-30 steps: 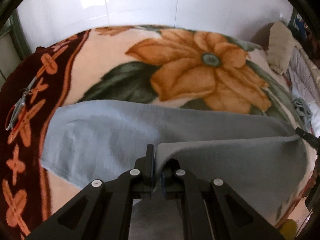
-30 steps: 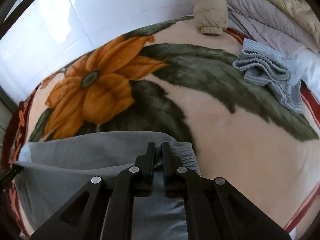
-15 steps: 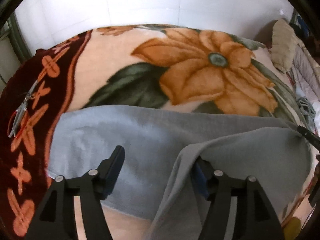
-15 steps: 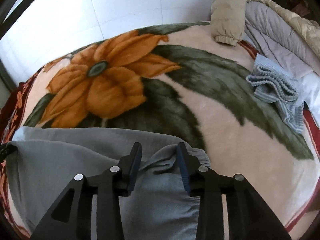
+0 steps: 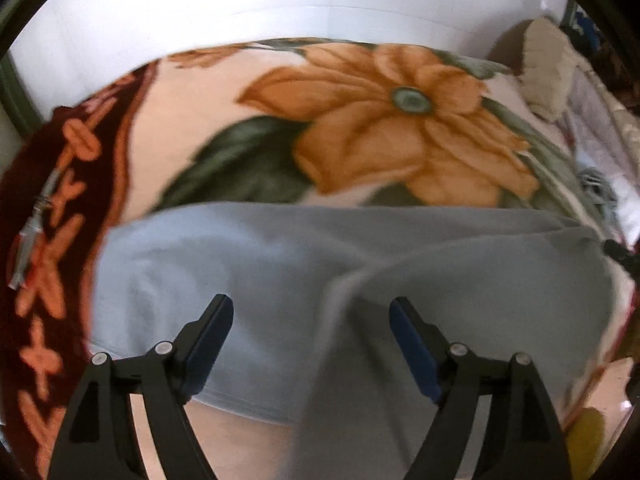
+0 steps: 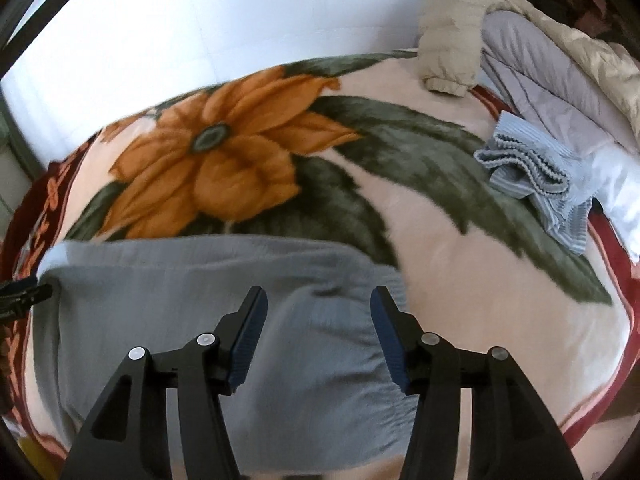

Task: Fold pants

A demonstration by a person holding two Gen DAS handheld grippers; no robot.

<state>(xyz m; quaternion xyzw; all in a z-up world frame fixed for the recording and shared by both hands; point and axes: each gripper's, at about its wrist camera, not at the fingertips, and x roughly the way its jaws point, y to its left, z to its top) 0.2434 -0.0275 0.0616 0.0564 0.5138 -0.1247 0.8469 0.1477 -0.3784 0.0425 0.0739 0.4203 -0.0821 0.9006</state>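
Observation:
The grey pants (image 5: 280,264) lie folded over on a flowered blanket (image 5: 380,128). In the left wrist view my left gripper (image 5: 310,312) is open and empty above the folded leg end, with a raised fold edge between its fingers. In the right wrist view the pants (image 6: 200,288) show their gathered waistband end, and my right gripper (image 6: 318,304) is open and empty just above it. The tip of the other gripper shows at the right edge of the left wrist view (image 5: 620,252) and at the left edge of the right wrist view (image 6: 24,296).
A striped blue-grey garment (image 6: 536,176) lies on the blanket (image 6: 440,240) to the right. A beige jacket (image 6: 452,40) and piled bedding sit at the far right. Pliers (image 5: 30,224) lie on the dark red border at left. A white tiled wall stands behind.
Both grippers were shut on the pants a second ago. Both have opened and let the fabric drop onto the lower layer, and have drawn back a little.

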